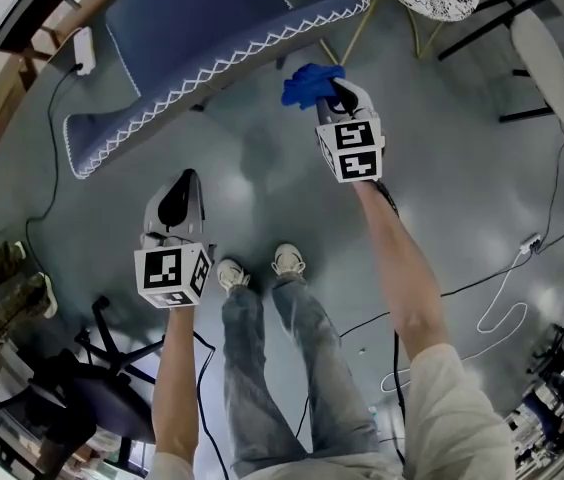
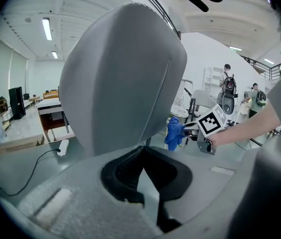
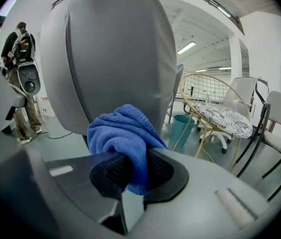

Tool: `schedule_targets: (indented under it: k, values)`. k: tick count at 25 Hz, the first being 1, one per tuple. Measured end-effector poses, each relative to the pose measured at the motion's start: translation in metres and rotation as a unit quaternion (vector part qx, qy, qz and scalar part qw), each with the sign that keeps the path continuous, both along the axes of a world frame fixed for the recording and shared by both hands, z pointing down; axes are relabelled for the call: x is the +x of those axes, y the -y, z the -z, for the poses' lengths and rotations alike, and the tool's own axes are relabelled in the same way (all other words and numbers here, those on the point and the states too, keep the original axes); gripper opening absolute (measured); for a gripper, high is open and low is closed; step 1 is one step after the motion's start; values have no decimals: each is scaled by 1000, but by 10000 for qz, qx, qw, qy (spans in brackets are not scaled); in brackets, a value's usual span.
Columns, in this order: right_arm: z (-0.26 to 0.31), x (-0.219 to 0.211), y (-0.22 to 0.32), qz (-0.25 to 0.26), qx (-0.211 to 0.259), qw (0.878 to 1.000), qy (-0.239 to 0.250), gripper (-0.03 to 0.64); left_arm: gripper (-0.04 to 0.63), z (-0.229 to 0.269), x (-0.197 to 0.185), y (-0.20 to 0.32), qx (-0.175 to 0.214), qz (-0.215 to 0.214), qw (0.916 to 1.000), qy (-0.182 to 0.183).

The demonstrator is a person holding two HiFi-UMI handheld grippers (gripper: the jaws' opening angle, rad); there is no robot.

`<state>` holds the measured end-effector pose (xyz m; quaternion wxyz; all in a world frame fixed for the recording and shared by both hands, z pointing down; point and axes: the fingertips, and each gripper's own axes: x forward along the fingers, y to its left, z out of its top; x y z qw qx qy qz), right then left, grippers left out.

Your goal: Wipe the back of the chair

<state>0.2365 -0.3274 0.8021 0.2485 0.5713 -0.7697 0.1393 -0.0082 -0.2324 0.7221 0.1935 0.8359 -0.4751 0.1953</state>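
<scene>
- The right arm (image 1: 402, 268) reaches forward, stretched well out from the body, its forearm bare. It carries the right gripper (image 1: 332, 93) up to the chair (image 1: 212, 38).
- The left arm (image 1: 177, 368) is held closer in, and the left gripper (image 1: 184, 183) hangs over bare floor (image 1: 262, 168), apart from the chair.
- The right gripper's jaws pinch a cloth (image 3: 123, 131) between their dark ribbed pads. Most of the cloth bunches out in front of the fingertips.
- In the right gripper view, that bunch sits right at the chair's broad back (image 3: 110, 49). I cannot tell whether the two touch.
- The left gripper's jaws are pressed together, with nothing between them.
- In the left gripper view, the chair back (image 2: 120, 73) rises just ahead, and the cloth (image 2: 173, 133) shows beyond its right edge.
- The cloth is blue, soft and nubby, folded into a rounded wad.
- From behind, the chair back is a smooth grey shell, curved, with a seam running down it.
- From above, the chair shows blue padding edged in white zigzag stitching.
- The floor is grey and glossy.
</scene>
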Motion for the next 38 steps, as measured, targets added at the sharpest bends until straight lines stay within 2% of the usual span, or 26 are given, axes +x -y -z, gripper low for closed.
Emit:
schedule_targets:
  k: [10,21,31,38]
  values:
    - [55,-58,-80,87,124,9985,521,44,5,35,-42,-34,36,224,9997,-13]
    - [121,-99,-158,174,127,9978,621,44,5,81,-110,-68,67,680,9977,-4]
    - [194,-109,-189,57,56,9976,695,43,5,146,-145,-81,198,920,9955,-58]
    - [298,-115,-151,-6,405,9958,821,43,5,240,-144,-46,508,972,9937,-210]
